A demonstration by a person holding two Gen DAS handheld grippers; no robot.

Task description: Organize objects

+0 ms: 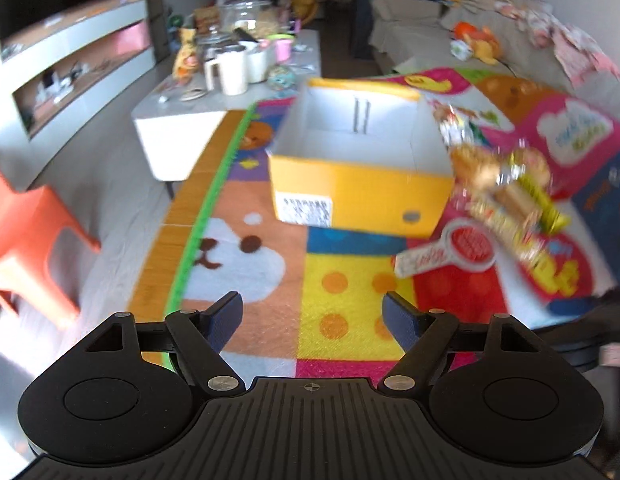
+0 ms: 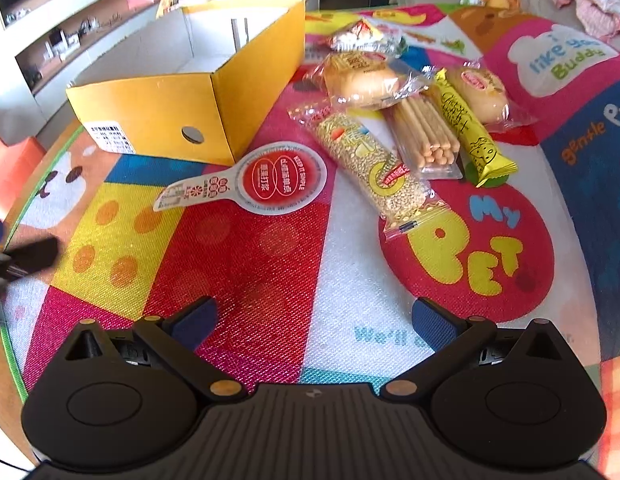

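Note:
An open, empty yellow cardboard box [image 1: 361, 192] [image 2: 150, 112] stands on a colourful play mat [image 2: 270, 256]. Right of it lie several snack packets: a round-headed red and white packet [image 2: 266, 178] [image 1: 449, 250], a grain bar [image 2: 373, 168], biscuit sticks [image 2: 425, 132], a yellow tube snack [image 2: 469, 132], two wrapped buns [image 2: 361, 80] and a red and white pack [image 2: 361, 36]. In the left wrist view the pile [image 1: 505, 192] is blurred. My left gripper [image 1: 311, 316] is open and empty, above the mat before the box. My right gripper [image 2: 313, 322] is open and empty, short of the snacks.
A white low table [image 1: 198, 120] crowded with cups and jars stands beyond the box at left. An orange plastic stool [image 1: 26, 248] is at the far left. A sofa [image 1: 429, 28] with toys and cloths lies behind the mat. Wall shelves run along the left.

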